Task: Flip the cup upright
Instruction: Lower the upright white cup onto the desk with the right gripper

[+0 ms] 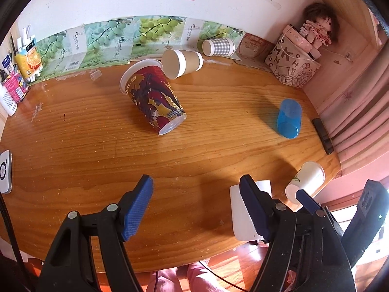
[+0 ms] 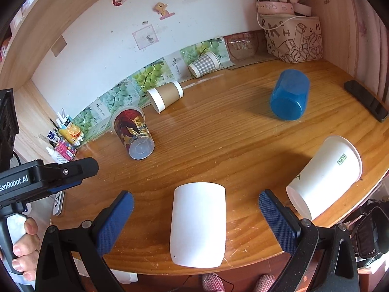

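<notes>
A plain white cup (image 2: 198,223) lies on its side near the front edge of the wooden table (image 2: 218,146), between the fingers of my open right gripper (image 2: 195,219), which does not touch it. In the left wrist view the same cup (image 1: 240,211) is partly hidden behind my left gripper's right finger. My left gripper (image 1: 195,206) is open and empty above the table's front. Other tipped cups: a red printed cup (image 1: 153,97), a brown paper cup (image 1: 182,63), a checked cup (image 1: 218,46), a blue plastic cup (image 1: 289,118) and a white paper cup (image 2: 325,175).
A patterned storage box (image 1: 291,65) with a doll (image 1: 318,28) stands in the back right corner. A black phone (image 2: 367,103) lies at the right edge. Bottles and small cartons (image 1: 17,82) crowd the back left. A white device (image 1: 5,171) sits at the left edge.
</notes>
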